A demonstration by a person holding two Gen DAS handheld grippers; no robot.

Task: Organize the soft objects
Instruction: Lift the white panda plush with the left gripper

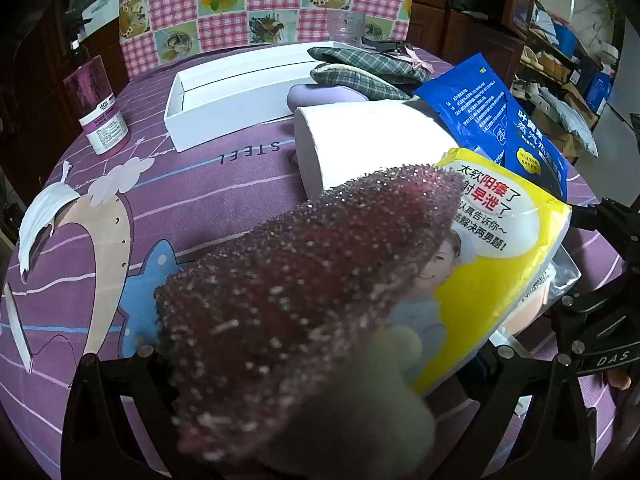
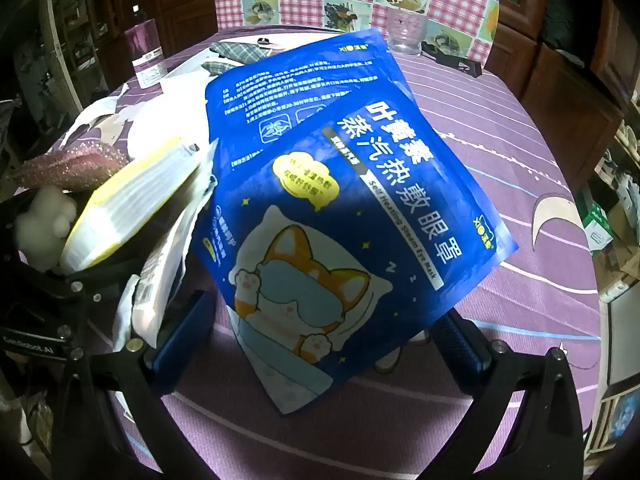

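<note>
White roll [image 1: 360,136]: near end hidden behind glittery pink pad [image 1: 304,272]. Fuzzy pale pompom [image 1: 372,412] at left view's bottom, blurred. Yellow tissue pack [image 1: 500,272]: portrait half covered. Blue eye-mask pouch [image 2: 344,216] hides tablecloth; its small print unreadable

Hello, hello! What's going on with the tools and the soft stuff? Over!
Both tools open, holding nothing. Left tool at sparkly pink sponge. Right tool at blue eye-mask pouch. White tray beyond, yellow tissue pack between.
</note>
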